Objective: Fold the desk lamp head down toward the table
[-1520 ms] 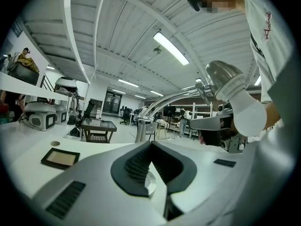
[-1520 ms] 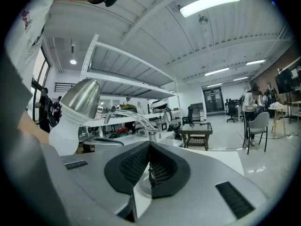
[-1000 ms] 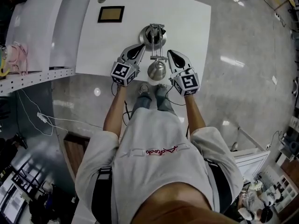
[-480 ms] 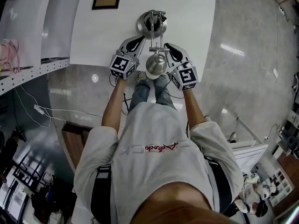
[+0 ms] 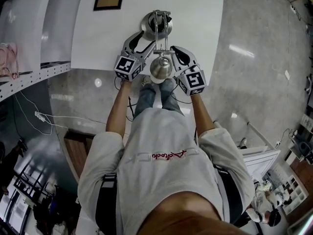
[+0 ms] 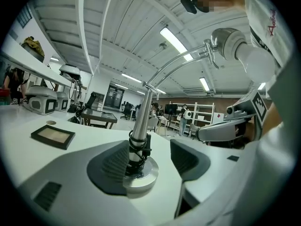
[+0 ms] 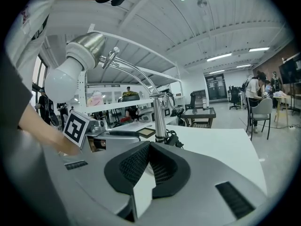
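Observation:
A silver desk lamp stands on the white table (image 5: pixel 195 28), with a round base (image 5: pixel 156 23), an upright post (image 6: pixel 139 126) and a curved arm. Its head (image 5: pixel 160 68) hangs over the table's near edge, between my two grippers. My left gripper (image 5: pixel 144 39) is low at the base, and its jaws are opening. The post stands between them, close to the left pad (image 6: pixel 113 166) and well clear of the right one. My right gripper (image 5: pixel 177 50) is shut on nothing, to the right of the post (image 7: pixel 160 119) and below the head (image 7: pixel 70 74).
A dark framed plate (image 5: pixel 108 0) lies at the table's far left. A white shelf unit (image 5: pixel 29 77) stands to the left of the table. The person's legs and shoes are right below the table's near edge.
The left gripper's jaws, shut in both earlier frames, now stand wide apart around the lamp post. The right gripper has hardly moved.

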